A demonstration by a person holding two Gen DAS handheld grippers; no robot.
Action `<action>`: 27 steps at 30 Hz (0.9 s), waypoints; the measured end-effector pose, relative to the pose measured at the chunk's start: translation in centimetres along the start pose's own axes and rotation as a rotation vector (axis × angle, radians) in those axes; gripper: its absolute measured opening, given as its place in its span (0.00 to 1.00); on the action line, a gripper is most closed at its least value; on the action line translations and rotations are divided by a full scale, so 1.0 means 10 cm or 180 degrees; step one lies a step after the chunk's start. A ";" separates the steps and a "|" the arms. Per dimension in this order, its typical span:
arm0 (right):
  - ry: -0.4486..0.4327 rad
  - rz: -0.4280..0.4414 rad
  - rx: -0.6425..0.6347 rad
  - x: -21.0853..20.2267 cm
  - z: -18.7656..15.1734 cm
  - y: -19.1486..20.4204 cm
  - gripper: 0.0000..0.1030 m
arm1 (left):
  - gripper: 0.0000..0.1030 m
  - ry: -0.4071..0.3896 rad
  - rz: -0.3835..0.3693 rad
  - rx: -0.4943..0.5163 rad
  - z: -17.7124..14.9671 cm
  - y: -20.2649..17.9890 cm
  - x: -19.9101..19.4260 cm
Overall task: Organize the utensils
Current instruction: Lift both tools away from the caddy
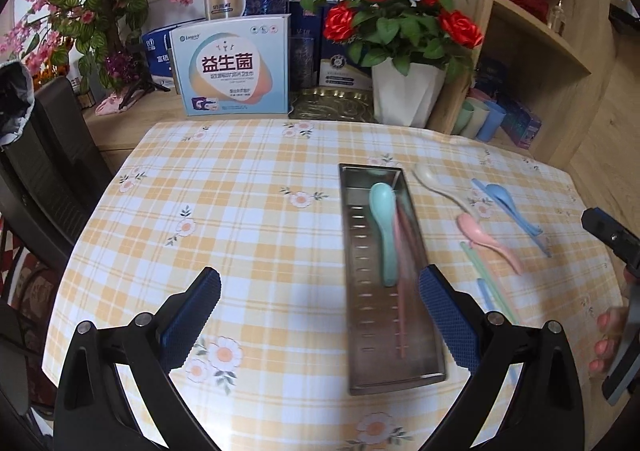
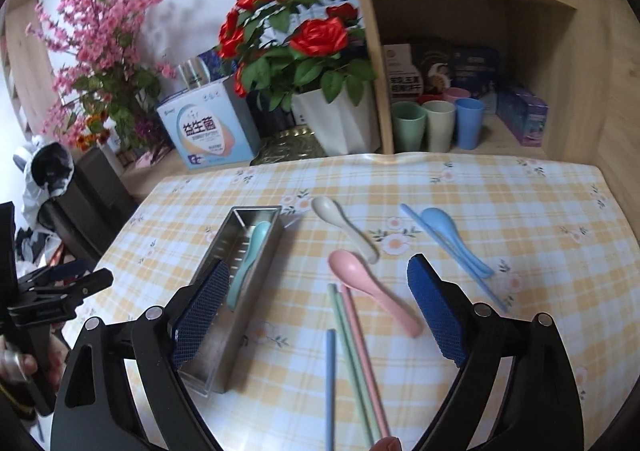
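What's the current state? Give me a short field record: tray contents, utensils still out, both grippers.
tray: steel, on the checked cloth
in tray: teal spoon, pink chopstick
spoons still out: white spoon, pink spoon, blue spoon
chopsticks still out: green, pink and blue, loose near the pink spoon; another blue beside the blue spoon
left gripper: open, empty
right gripper: open, empty

left claw: jaws wide, empty | right claw: jaws wide, empty
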State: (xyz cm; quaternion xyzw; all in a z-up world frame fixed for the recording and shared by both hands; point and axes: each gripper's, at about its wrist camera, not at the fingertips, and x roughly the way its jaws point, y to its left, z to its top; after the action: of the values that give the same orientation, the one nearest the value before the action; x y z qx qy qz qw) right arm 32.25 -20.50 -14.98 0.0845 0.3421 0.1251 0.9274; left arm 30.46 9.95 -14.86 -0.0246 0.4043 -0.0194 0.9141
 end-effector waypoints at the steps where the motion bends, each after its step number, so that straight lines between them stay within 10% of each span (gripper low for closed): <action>1: -0.0023 -0.0018 0.0016 -0.03 -0.01 -0.04 0.85 | 0.94 -0.0023 -0.0009 -0.0011 0.00 -0.05 -0.03; 18: -0.0376 -0.0084 -0.0188 -0.53 -0.11 -0.31 0.85 | 0.94 -0.0542 -0.0006 0.0025 -0.03 -0.87 -0.51; 27: -0.0394 -0.0196 -0.0179 -0.58 -0.16 -0.57 0.85 | 0.84 -0.0170 -0.0204 0.0100 -0.24 -1.34 -0.24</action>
State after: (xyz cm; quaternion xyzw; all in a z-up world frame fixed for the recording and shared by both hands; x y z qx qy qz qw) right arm 27.90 -27.53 -14.02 0.0554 0.2830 0.1007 0.9522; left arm 26.88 -3.36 -13.84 -0.0236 0.3784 -0.0543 0.9238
